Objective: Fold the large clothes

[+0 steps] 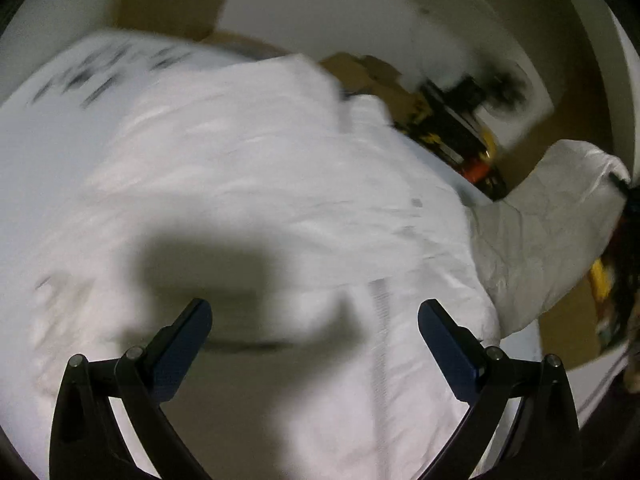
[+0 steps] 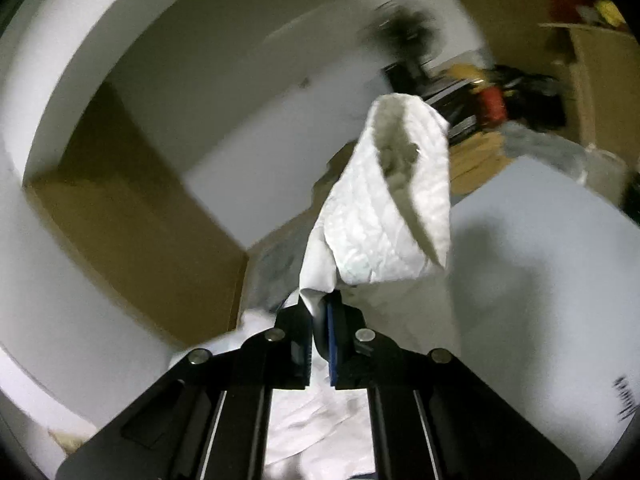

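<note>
2 grippers work 1 white garment (image 1: 248,184), a thin, crinkled, faintly quilted fabric spread over a pale flat surface (image 1: 36,152). The left gripper (image 1: 315,320) hangs above it with its jaws wide and nothing between them; its blue-faced pads (image 1: 444,344) are flat and narrow, and its blocky shadow falls on the cloth. The right gripper (image 2: 319,320) has its jaws nearly closed, pinching a bunched fold of the garment (image 2: 384,208). From the pinch 1 tube-shaped sleeve rises, its open end showing a grey hollow. Brown cardboard (image 2: 132,216) and blurred clutter (image 1: 460,136) lie beyond.
</note>
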